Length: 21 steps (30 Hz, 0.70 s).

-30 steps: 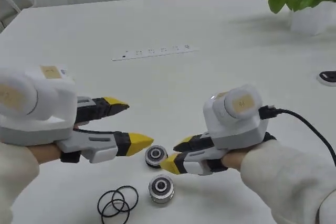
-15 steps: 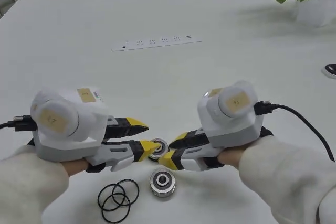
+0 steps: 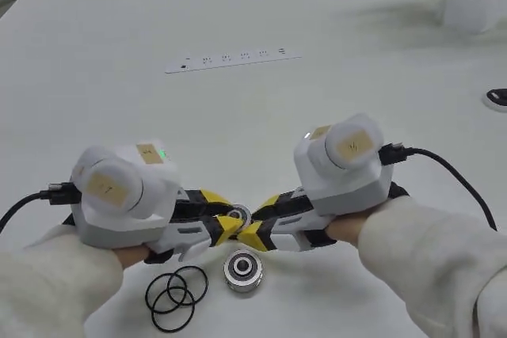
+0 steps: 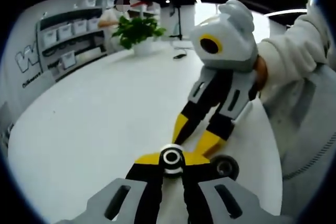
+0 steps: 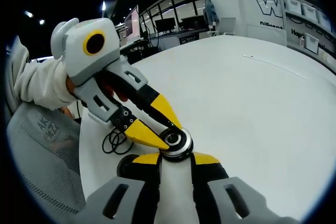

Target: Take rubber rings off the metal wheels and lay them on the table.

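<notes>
- My left gripper is clamped on a wheel. Can't tell if it's lifted or resting on the table.
- My right gripper has its jaws a little apart, with the tips right at the wheel's rim.
- Risk: the right tips bite metal instead of the thin ring and skid off.
- Risk: pulling the ring twists the smooth round wheel out of the left grip. It would drop and roll into the second wheel or the loose rings nearby.
- Risk: the ring snaps free and flies off.
- Risk: the tips are crowded and the jaws may knock each other.
</notes>
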Motion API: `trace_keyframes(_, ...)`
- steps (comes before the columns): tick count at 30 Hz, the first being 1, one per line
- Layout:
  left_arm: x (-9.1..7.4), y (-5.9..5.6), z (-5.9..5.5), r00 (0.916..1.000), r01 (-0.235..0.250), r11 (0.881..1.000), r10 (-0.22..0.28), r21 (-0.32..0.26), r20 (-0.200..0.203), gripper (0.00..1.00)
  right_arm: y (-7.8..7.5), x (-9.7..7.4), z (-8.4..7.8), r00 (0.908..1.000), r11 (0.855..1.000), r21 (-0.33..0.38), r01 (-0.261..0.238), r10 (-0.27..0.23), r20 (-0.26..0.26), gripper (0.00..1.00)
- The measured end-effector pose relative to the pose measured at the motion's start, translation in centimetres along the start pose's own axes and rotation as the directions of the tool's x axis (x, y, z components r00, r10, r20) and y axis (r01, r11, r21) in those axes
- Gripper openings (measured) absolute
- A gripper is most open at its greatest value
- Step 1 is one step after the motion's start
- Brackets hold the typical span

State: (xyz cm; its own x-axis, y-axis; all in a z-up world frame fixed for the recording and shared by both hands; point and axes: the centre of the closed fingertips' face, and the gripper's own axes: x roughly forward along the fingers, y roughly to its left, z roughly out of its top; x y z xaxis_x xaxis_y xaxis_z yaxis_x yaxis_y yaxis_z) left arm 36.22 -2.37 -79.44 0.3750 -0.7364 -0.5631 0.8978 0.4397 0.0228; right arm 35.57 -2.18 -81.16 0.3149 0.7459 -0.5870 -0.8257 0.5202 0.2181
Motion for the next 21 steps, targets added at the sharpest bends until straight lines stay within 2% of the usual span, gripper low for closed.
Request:
trace_keyframes(2, 0.01, -0.02, -0.10, 1.0000, 0.000, 1.000, 0.000, -0.014, -0.001, 0.15, 0.03, -0.03, -0.01, 1.0000, 1.000, 0.004, -0.003, 0.003, -0.001, 0.18)
trace_keyframes(7, -0.02, -0.07, -0.16, 1.0000, -0.004, 1.000, 0.004, -0.004, 0.002, 0.14, 0.01, -0.09, -0.14, 1.0000, 1.000, 0.007, -0.006, 0.006, -0.008, 0.16)
trace_keyframes(13, -0.14, -0.07, -0.26, 0.9994, -0.009, 1.000, 0.010, -0.018, 0.033, 0.14, 0.02, -0.15, -0.28, 0.9998, 1.000, -0.008, -0.007, 0.007, -0.018, 0.12)
trace_keyframes(16, -0.16, -0.05, -0.26, 0.9994, -0.011, 1.000, 0.011, -0.019, 0.032, 0.14, 0.02, -0.15, -0.35, 0.9998, 1.000, -0.014, -0.004, 0.004, -0.019, 0.10)
trace_keyframes(17, -0.18, -0.09, -0.28, 0.9994, -0.012, 1.000, 0.013, -0.020, 0.031, 0.14, -0.06, -0.13, -0.36, 0.9999, 0.999, -0.036, -0.001, 0.000, -0.017, 0.08)
trace_keyframes(21, -0.21, -0.09, -0.28, 0.9993, -0.016, 0.999, 0.017, -0.028, 0.034, 0.14, 0.04, -0.17, -0.47, 0.9998, 1.000, -0.021, -0.003, 0.002, -0.018, 0.06)
